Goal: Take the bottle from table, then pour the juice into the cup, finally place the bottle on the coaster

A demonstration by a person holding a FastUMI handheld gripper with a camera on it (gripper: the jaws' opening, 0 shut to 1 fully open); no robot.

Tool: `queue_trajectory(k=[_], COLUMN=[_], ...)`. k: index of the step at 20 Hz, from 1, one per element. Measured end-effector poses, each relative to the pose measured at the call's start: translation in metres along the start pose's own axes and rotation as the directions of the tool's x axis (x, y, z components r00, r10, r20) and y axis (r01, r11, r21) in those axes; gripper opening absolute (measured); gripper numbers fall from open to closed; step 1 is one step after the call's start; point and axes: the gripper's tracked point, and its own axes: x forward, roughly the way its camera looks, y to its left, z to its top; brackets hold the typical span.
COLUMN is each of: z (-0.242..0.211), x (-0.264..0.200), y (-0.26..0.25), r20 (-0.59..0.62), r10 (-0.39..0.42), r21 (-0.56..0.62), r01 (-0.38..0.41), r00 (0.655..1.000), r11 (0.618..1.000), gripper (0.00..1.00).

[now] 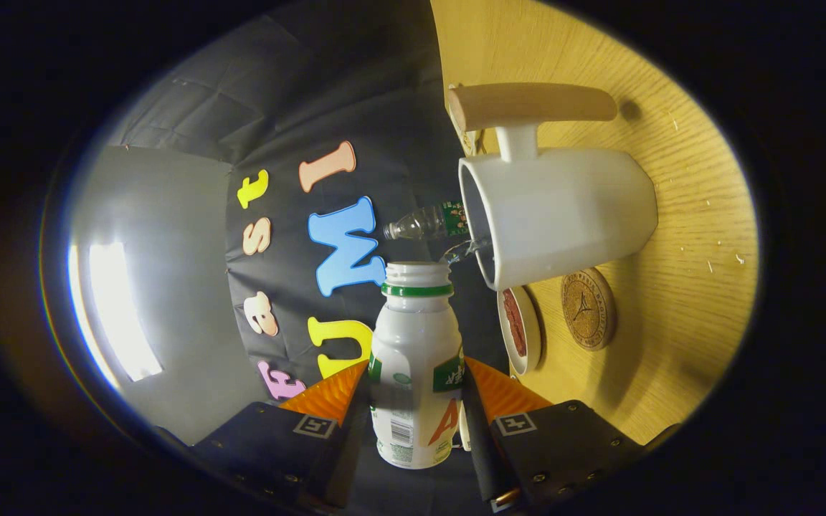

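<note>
Your gripper (416,401) pinches the small white plastic bottle (415,365), tipped with its uncapped mouth just short of the white ceramic cup (563,215) at two o'clock. Pouring looks under way; the round cork coaster (588,308) waits beside the cup.

The place was a staged recording booth, not a lived-in kitchen. Black creased cloth (291,93) hung as the back wall, with a pale panel (162,215) beside it catching a bright reflected light. The surface (692,215) was light wood-grain board, bare except for a few household props: a white mug (571,215) with a wooden handle (535,104), a round cork coaster (588,308), a small white dish (520,330) and a clear plastic bottle (424,223) by the wall. Square printed tracking markers (515,424) sat on the handheld rig.
</note>
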Motion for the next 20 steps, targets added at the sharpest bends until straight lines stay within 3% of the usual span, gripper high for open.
queue_trajectory(k=[20], z=[0.0073], x=[-0.0061], y=[0.0023], r20=[0.049], r10=[0.04], r21=[0.078], r01=[-0.044], r00=[0.998], r11=[0.996], gripper=[0.65])
